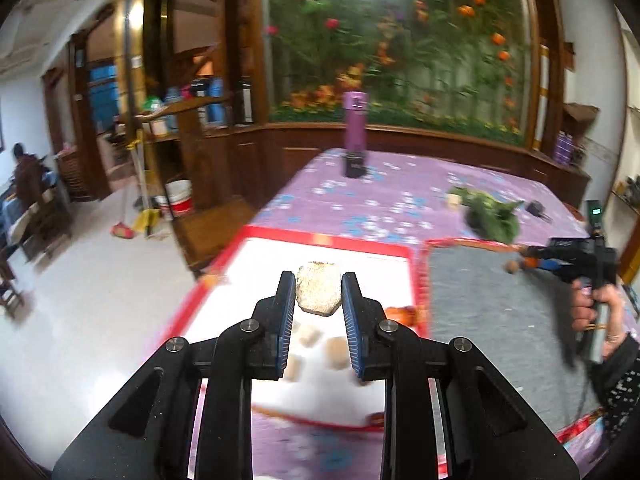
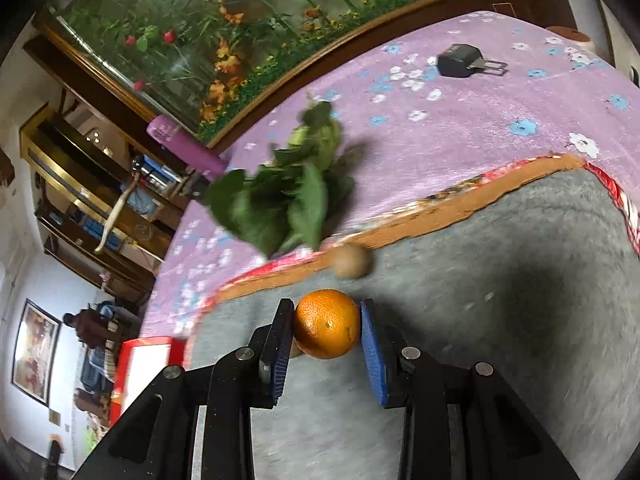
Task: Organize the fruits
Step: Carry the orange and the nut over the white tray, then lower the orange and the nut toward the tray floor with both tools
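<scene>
My left gripper [image 1: 319,294] is shut on a pale, rough, flat-topped chunk [image 1: 319,291], held above a white tray with a red rim [image 1: 332,242]. Several tan cubes [image 1: 311,335] lie in that tray beneath the fingers. My right gripper [image 2: 327,334] is shut on an orange [image 2: 327,329] just over a grey mat [image 2: 500,340] with an orange-red border. A small brown round fruit [image 2: 352,266] rests on the mat by its far edge. In the left wrist view, a hand [image 1: 592,308] holds the right gripper [image 1: 532,263] over the grey mat [image 1: 488,312].
A bunch of green leaves [image 2: 288,196] lies on the purple flowered cloth [image 2: 460,120] beyond the mat. A purple bottle [image 1: 355,126] stands at the table's far end, a black device [image 2: 460,65] to the far right. A person sits far off at the left.
</scene>
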### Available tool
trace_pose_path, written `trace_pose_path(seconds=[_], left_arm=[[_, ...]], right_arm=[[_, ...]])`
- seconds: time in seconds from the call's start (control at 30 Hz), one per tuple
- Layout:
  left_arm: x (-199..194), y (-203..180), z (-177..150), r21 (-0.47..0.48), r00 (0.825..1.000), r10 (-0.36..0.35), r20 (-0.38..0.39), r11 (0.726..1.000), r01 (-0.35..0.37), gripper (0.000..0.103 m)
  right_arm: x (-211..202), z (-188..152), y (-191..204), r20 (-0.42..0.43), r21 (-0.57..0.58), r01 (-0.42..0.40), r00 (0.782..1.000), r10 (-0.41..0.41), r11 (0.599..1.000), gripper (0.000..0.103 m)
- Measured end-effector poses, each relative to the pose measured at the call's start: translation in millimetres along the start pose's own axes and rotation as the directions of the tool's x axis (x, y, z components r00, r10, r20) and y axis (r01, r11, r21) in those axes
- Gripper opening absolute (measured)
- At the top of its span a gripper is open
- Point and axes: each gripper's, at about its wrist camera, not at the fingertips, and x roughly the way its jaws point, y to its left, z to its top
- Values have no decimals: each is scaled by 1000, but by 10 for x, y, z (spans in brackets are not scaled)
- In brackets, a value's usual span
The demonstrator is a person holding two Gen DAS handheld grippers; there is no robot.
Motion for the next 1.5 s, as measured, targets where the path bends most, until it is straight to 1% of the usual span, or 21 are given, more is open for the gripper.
trace_pose_path(seconds=[0.07, 0.13, 0.23, 0.37, 0.53, 0.63, 0.73, 0.93, 1.0, 1.23, 1.5], left_arm=[[-12, 145, -45, -18, 1000, 12, 0, 1000, -12, 23], [9, 216, -86, -32, 1000, 16, -9, 999, -16, 23], [49, 316, -161, -54, 1000, 19, -23, 998, -20, 23], [118, 439, -248, -74, 998, 42, -49, 996, -46, 23], [141, 584, -314, -105, 996, 61, -68, 992, -68, 23], [154, 580, -309, -102, 996, 62, -66, 992, -69, 23], [173, 549, -299, -86, 996, 65, -62, 994, -70, 23], [241, 492, -326, -70, 995, 61, -80, 995, -66, 23], [254, 487, -327, -68, 995, 62, -82, 995, -68, 23], [284, 453, -311, -62, 995, 63, -79, 996, -68, 23], [387, 356, -298, -47, 994, 52, -97, 997, -56, 23]], right_arm=[[-70, -60, 242, 6, -33, -27, 1000, 27, 999, 32], [-92, -134, 536, -6, -83, -51, 999, 50, 995, 32], [-45, -284, 1026, -63, -158, -107, 993, 98, 982, 32], [94, -534, 1587, -155, -227, -184, 976, 151, 956, 32], [209, -866, 2061, -233, -290, -251, 955, 186, 923, 32], [237, -999, 2195, -253, -310, -272, 947, 197, 911, 32], [334, -1105, 2324, -276, -325, -275, 943, 187, 905, 32], [532, -1284, 2352, -321, -340, -266, 934, 154, 902, 32], [588, -1315, 2339, -335, -333, -268, 930, 152, 904, 32], [632, -1332, 2350, -332, -340, -268, 931, 152, 901, 32], [704, -1410, 2347, -353, -341, -273, 924, 147, 899, 32]])
